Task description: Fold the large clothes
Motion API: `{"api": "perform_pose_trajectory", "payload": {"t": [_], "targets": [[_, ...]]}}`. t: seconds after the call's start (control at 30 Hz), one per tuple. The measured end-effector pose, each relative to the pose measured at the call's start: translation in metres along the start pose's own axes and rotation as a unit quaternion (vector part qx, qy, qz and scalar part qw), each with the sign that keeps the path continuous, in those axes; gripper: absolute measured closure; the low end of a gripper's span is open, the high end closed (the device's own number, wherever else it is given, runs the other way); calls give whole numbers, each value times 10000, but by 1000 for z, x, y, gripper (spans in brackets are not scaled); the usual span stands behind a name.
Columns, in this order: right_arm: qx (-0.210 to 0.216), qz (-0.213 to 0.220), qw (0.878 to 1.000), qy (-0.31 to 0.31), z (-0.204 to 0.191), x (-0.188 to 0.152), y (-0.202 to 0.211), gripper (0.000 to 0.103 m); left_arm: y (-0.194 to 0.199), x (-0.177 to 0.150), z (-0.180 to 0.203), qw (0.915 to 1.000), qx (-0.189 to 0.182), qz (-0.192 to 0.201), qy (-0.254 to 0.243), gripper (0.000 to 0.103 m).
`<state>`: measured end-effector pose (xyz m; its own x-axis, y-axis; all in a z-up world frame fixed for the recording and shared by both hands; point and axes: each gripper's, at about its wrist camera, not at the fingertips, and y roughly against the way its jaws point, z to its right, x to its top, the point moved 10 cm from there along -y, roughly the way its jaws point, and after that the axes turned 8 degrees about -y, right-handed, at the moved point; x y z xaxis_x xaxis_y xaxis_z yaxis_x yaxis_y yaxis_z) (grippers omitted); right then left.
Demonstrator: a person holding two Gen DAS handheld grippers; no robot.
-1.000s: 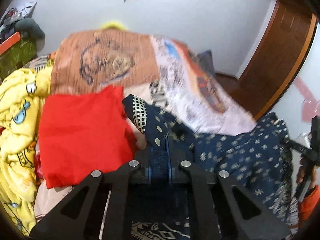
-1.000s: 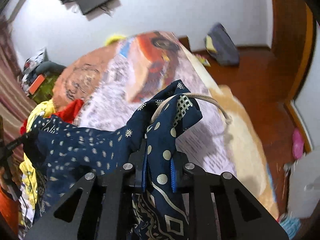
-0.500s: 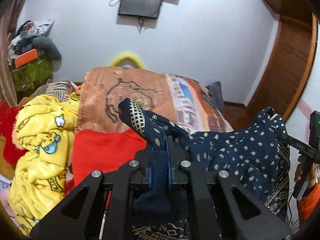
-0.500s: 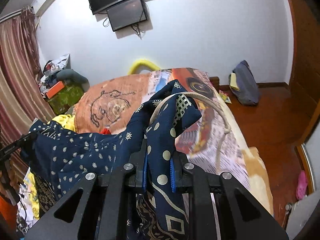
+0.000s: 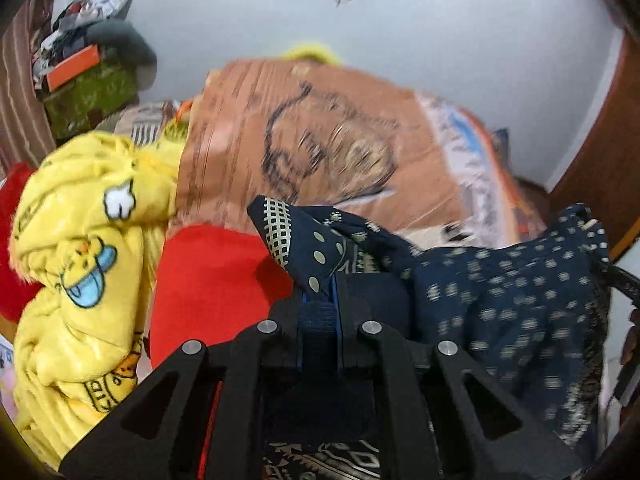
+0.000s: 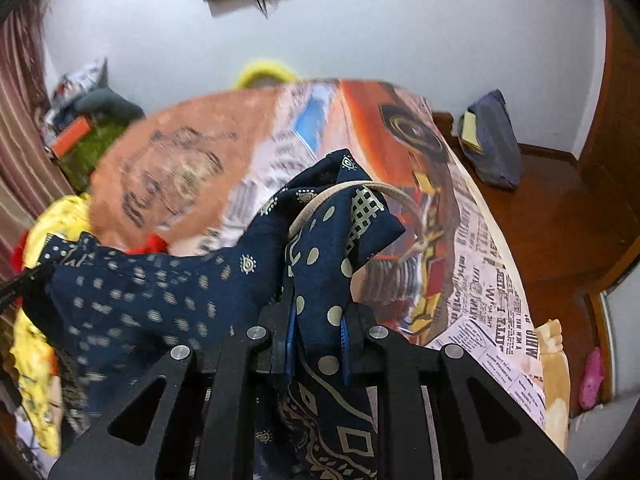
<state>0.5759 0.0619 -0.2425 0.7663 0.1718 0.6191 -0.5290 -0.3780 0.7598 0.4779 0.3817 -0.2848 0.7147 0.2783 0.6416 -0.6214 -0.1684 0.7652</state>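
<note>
A navy garment with cream dots and patterned trim (image 5: 500, 300) hangs stretched between my two grippers above the bed. My left gripper (image 5: 320, 300) is shut on one corner of it, which sticks up past the fingers. My right gripper (image 6: 318, 320) is shut on the other corner (image 6: 340, 232), where a beige drawstring (image 6: 320, 200) loops over the cloth. The garment's middle sags between the grippers and its lower part is hidden under them.
The bed carries a printed orange and newspaper-pattern cover (image 6: 460, 240). A yellow cartoon blanket (image 5: 80, 260) and a red cloth (image 5: 208, 280) lie at the bed's left. A cluttered green box (image 5: 88, 96) stands by the curtain. A grey bag (image 6: 492, 140) lies on the wooden floor.
Both grippers have tipped back down toward the bed after being raised half a second ago. The garment stays held and stretched between them.
</note>
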Motion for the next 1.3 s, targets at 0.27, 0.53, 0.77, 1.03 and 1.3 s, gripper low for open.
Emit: {"api": "perform_pose_trajectory", "payload": {"t": [0.27,0.53,0.77,1.03,1.3], "targets": [[-41,-494,9987,-141,27,-11,-23,80,-39,-33,-15,9983,53,-561,135,85],[-292,-890,9956,-40,42,-20,4,80,-19,-51,-2,9960,325,-784,-283,61],[-234,-637,9976,130,38,-30,72,78,40,-51,17,9975,133,-532,-449,52],[-98,-11,9989,454,20,-46,158,61,126,-53,38,9977,-53,0,-671,49],[26,163,9980,609,6,-82,203,49,183,-88,49,9958,-303,225,-833,40]]}}
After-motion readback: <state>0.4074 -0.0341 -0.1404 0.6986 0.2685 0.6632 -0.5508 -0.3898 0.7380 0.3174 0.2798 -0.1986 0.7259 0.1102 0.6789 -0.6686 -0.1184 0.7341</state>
